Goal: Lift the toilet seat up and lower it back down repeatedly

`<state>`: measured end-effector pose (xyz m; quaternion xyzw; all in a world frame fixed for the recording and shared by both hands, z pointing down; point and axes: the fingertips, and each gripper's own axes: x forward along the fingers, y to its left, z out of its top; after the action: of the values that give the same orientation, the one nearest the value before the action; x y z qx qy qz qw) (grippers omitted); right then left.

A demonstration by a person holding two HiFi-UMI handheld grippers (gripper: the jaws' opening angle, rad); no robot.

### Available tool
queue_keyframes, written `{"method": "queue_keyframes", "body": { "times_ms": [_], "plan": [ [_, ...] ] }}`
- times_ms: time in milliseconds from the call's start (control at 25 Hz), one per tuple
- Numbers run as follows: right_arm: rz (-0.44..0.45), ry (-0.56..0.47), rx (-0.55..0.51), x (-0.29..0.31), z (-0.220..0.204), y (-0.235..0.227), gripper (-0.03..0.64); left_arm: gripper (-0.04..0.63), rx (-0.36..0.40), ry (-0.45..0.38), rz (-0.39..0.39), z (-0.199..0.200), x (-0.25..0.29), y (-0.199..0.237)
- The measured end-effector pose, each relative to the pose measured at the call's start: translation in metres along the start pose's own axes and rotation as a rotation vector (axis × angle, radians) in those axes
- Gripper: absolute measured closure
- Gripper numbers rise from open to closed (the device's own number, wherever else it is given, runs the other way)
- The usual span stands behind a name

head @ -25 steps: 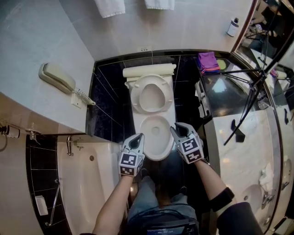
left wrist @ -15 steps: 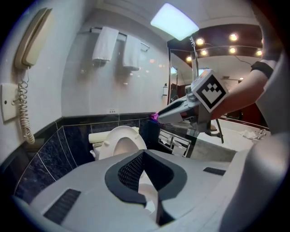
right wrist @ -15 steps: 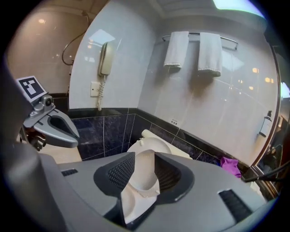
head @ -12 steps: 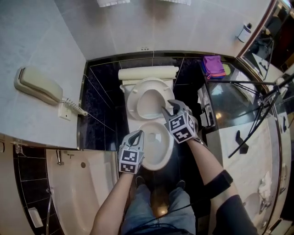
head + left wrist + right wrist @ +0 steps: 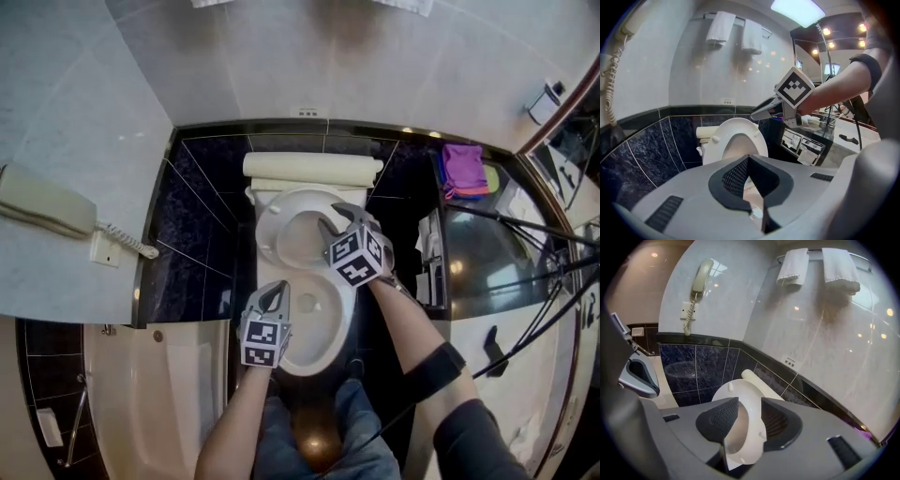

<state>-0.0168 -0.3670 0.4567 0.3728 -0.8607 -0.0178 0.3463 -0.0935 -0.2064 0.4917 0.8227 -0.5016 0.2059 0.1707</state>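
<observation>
The white toilet seat [image 5: 266,225] stands raised against the lid, above the open bowl [image 5: 330,328]. My right gripper [image 5: 334,219] reaches to the seat's upper right rim. In the right gripper view, the seat's edge [image 5: 743,434] lies between the jaws of the right gripper [image 5: 750,405], which are opening; the pads do not clamp it. My left gripper [image 5: 276,292] hovers over the bowl's left front, apart from the seat. In the left gripper view, the left gripper [image 5: 749,158] is shut with nothing in it, and the seat [image 5: 715,140] shows ahead.
A wall phone [image 5: 42,202] hangs at the left. A bathtub [image 5: 178,394] lies at the lower left. The vanity counter [image 5: 506,309] stands to the right, with a purple cloth [image 5: 461,167] on it. Two towels [image 5: 793,266] hang above the toilet.
My right gripper has moved from the bowl's front right edge up and forward to the raised seat's rim. The left gripper stayed by the bowl's left front.
</observation>
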Motion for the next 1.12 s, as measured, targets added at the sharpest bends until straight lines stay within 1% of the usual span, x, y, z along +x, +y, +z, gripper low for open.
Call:
{"method": "queue_keyframes", "body": {
  "times_ms": [120,240,480,640,720,960,1120],
  "plan": [
    [0.002,0.009,-0.07,0.02,-0.008,-0.02,0.438,0.607,-0.024,0.016,0.018,-0.009,0.028,0.0],
    [0.009,0.017,-0.142,0.038,-0.014,-0.034,0.437,0.607,-0.034,0.023,0.028,-0.009,0.047,0.001],
    [0.046,0.015,-0.239,0.068,-0.011,-0.041,0.439,0.607,-0.037,0.037,0.034,-0.012,0.074,0.005],
    [0.081,0.033,-0.324,0.082,-0.009,-0.033,0.502,0.607,-0.036,0.05,0.03,-0.014,0.084,0.009],
    [0.077,0.038,-0.34,0.084,-0.009,-0.034,0.522,0.607,-0.035,0.043,0.024,-0.01,0.087,0.011],
    [0.06,0.045,-0.367,0.082,-0.008,-0.032,0.52,0.607,-0.041,0.048,0.026,-0.018,0.09,0.016],
    [0.049,0.042,-0.381,0.071,-0.008,-0.025,0.52,0.607,-0.033,0.041,0.003,-0.01,0.084,0.007]
  ]
}}
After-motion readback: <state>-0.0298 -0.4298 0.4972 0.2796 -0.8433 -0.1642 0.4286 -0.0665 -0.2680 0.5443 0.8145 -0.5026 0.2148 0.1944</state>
